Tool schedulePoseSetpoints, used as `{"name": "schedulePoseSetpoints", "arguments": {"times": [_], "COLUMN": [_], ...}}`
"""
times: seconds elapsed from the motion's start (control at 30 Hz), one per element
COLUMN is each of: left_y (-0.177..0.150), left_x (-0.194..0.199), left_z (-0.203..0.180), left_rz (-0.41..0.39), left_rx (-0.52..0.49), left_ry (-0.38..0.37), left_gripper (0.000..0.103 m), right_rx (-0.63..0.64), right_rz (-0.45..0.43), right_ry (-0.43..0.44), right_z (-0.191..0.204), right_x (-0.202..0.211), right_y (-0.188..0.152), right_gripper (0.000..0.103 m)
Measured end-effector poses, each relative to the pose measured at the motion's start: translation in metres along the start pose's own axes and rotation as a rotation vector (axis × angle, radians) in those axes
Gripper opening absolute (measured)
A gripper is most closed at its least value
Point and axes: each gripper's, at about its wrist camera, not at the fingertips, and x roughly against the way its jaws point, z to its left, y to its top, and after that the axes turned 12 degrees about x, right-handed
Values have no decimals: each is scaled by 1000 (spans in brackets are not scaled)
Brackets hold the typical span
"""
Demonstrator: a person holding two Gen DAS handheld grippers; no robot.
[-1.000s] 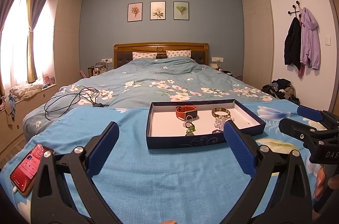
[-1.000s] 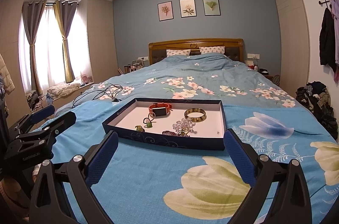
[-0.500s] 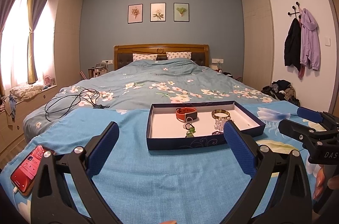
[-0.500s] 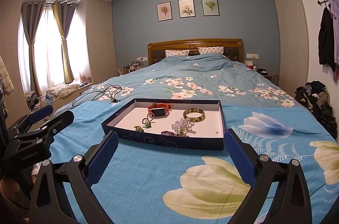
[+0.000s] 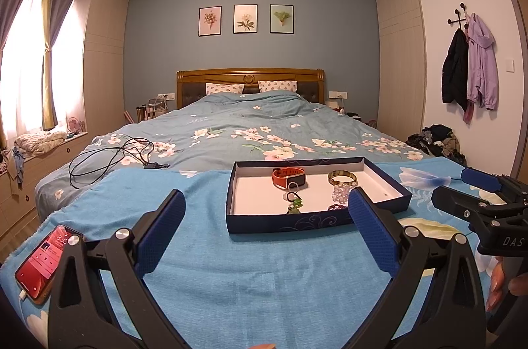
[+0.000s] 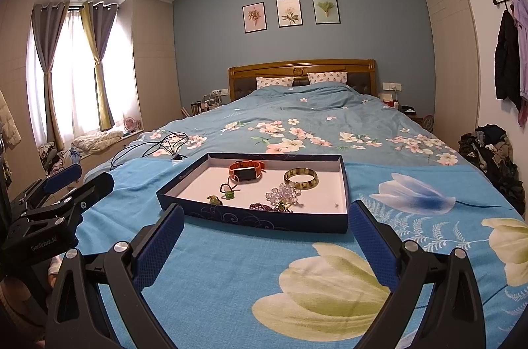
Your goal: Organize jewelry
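**Tray straight ahead of both grippers, nothing held**

The left gripper [image 5: 265,228] is spread wide and empty; the tray [image 5: 290,222] lies ahead of it, a little to the right. In the tray, from left: green charm [image 6: 228,193], watch [image 6: 247,172], crystal beads [image 6: 284,193], bangle [image 6: 301,178]. The right gripper [image 6: 265,228] is also spread and empty, with the tray directly in front and seemingly nearer.

Each gripper is black moulded plastic with triangular cut-outs in its arms, silver round screw heads at the pivots and dark blue, fine-textured pads lining the fingers. The left gripper [image 5: 266,231] fills the lower frame of its own view; the right gripper [image 6: 266,245] looks the same. White lettering marks the side housings. Bare fingertips [image 5: 496,278] with pale nails show at lower right.
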Motion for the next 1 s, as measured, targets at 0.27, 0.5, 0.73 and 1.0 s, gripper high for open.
{"name": "schedulePoseSetpoints", "arguments": {"times": [0.27, 0.5, 0.73, 1.0], "left_y": [-1, 0, 0, 1], "left_x": [0, -1, -2, -1], "left_z": [-1, 0, -1, -4], "left_rz": [0, 3, -3, -7], "left_rx": [0, 3, 4, 1], "left_ry": [0, 4, 5, 7], "left_gripper": [97, 97, 97, 97], "right_rx": [-6, -6, -2, -4], "right_rz": [-6, -16, -8, -18], "right_ry": [-3, -7, 0, -5], "right_z": [-1, -2, 0, -1], "right_x": [1, 2, -3, -3], "right_y": [2, 3, 5, 7], "right_gripper": [96, 96, 96, 96]}}
